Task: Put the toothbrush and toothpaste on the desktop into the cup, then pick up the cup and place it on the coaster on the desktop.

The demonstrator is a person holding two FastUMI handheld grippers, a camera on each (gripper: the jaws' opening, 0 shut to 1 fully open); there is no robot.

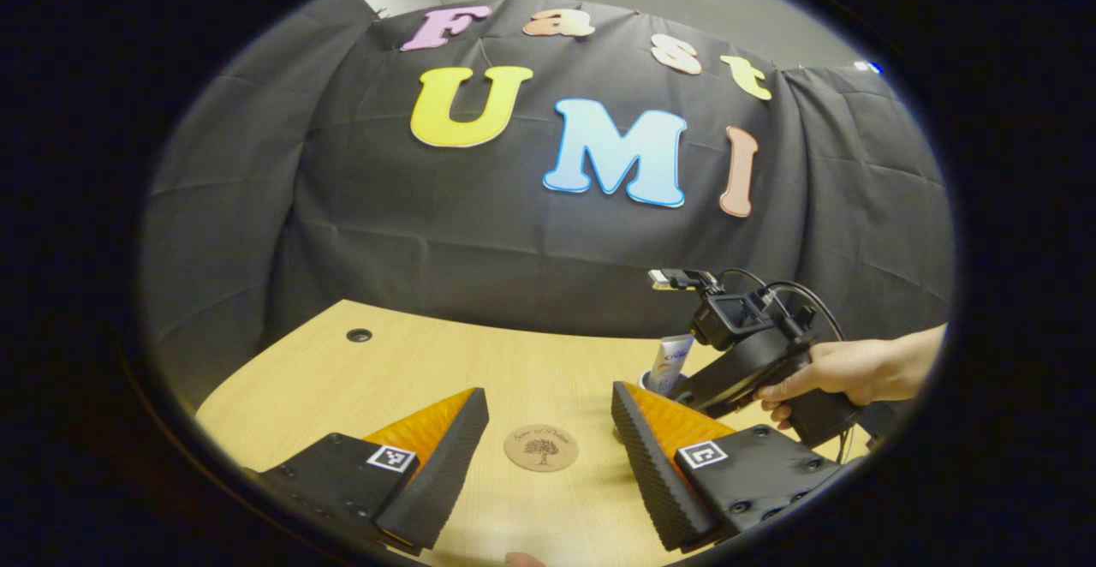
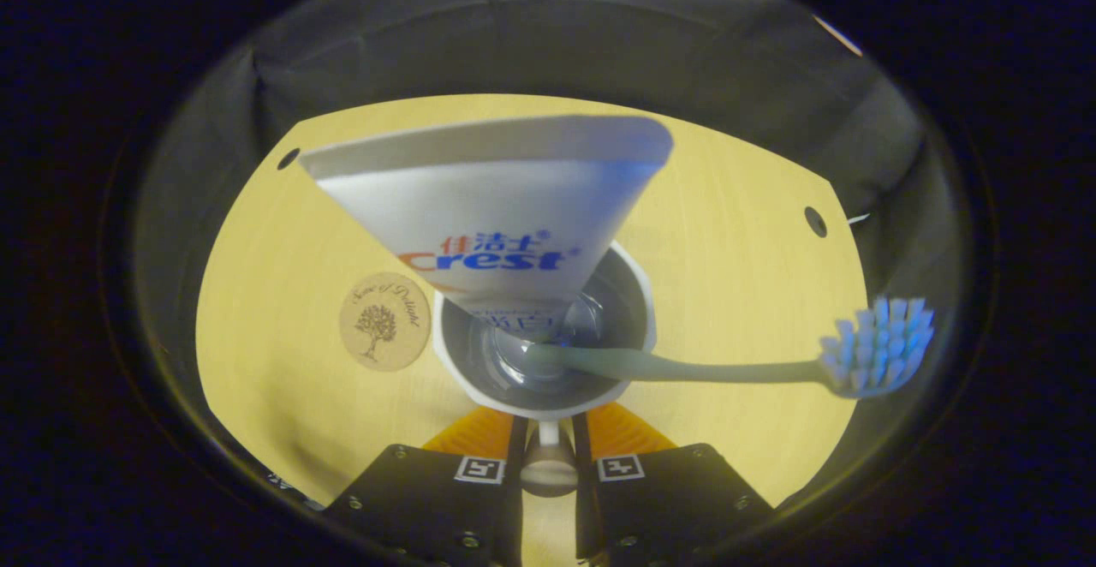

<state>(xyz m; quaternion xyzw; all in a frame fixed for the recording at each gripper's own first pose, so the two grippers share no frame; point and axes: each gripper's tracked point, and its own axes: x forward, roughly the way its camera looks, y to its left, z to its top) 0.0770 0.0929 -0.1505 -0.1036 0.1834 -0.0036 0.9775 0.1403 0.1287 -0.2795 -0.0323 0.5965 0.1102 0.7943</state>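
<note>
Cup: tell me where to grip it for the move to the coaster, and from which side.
Grip the cup by its handle, coming from the near side, as the right gripper does now. The toothpaste and toothbrush lean out over the far and side rim, so the handle side looks clearest. The coaster lies alongside.

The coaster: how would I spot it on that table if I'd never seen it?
Look at the pale wooden desktop and find the white cup holding the toothpaste and toothbrush. Just beside the cup, apart from it, lies the coaster: a flat brown disc. It alone lies flat and bears a small tree drawing.
</note>
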